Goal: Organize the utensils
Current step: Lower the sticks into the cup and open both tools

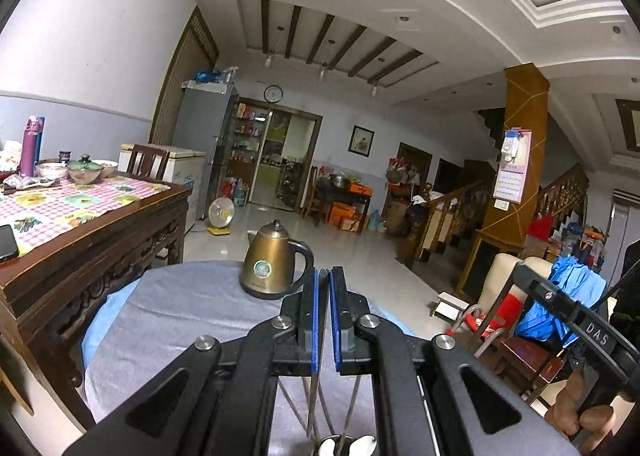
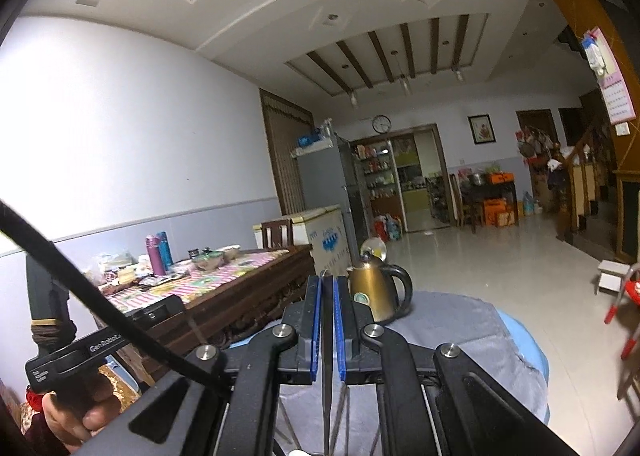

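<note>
My left gripper is shut on a thin metal utensil that hangs straight down between the blue pads. Under it, at the bottom edge, a wire utensil holder shows white spoon heads. My right gripper is shut on a dark, flat utensil that tapers to a point below its pads. Both grippers point about level over the round table. What kind of utensil each one holds is hard to tell.
A brass kettle stands on the round table's grey cloth just ahead. A wooden dining table with bowls and bottles is to the left. A red chair stands right. A hand holds the left tool.
</note>
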`<state>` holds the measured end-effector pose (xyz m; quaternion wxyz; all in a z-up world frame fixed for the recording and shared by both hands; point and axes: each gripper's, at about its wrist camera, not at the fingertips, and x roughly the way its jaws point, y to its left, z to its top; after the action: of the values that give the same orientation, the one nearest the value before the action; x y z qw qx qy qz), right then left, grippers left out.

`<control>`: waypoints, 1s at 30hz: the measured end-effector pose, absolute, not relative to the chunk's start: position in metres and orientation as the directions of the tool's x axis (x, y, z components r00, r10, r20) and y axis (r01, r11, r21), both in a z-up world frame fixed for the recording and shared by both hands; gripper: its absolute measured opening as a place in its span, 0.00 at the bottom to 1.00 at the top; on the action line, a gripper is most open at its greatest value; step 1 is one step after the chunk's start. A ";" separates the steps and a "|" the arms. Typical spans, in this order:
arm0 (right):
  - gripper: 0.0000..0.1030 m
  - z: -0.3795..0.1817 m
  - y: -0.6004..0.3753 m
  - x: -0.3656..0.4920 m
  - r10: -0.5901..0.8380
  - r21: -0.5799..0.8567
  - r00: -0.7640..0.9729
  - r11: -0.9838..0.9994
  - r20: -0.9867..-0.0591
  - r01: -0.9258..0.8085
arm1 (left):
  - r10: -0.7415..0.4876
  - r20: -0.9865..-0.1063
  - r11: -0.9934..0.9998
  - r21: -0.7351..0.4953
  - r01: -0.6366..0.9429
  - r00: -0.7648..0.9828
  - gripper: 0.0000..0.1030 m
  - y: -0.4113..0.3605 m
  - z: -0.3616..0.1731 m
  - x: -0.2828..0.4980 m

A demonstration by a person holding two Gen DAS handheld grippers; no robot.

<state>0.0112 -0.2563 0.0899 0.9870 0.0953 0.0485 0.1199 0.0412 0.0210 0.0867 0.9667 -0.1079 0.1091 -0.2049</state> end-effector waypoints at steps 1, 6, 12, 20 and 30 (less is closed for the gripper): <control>0.06 0.090 -0.254 0.010 0.253 0.198 0.965 0.952 -0.070 -0.235 | -0.421 -0.167 0.892 -0.252 0.374 0.891 0.05 0.020 0.087 0.040; 0.06 0.081 -0.247 0.011 0.272 0.198 0.958 0.948 -0.092 -0.250 | -0.433 -0.185 0.886 -0.267 0.379 0.882 0.05 0.017 0.084 0.041; 0.06 0.058 -0.240 0.025 0.286 0.221 0.946 0.943 -0.156 -0.248 | -0.454 -0.219 0.876 -0.288 0.387 0.864 0.05 0.011 0.077 0.046; 0.06 0.048 -0.235 0.033 0.297 0.234 0.936 0.939 -0.186 -0.251 | -0.468 -0.251 0.872 -0.285 0.397 0.847 0.05 0.001 0.070 0.046; 0.06 0.034 -0.229 0.041 0.310 0.252 0.923 0.935 -0.230 -0.251 | -0.473 -0.269 0.871 -0.288 0.399 0.839 0.05 -0.003 0.063 0.048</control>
<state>0.0413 -0.2285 0.0342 0.9743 0.1093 0.1343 0.1438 0.0476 -0.0025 0.0634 0.9524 -0.1110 0.1678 -0.2289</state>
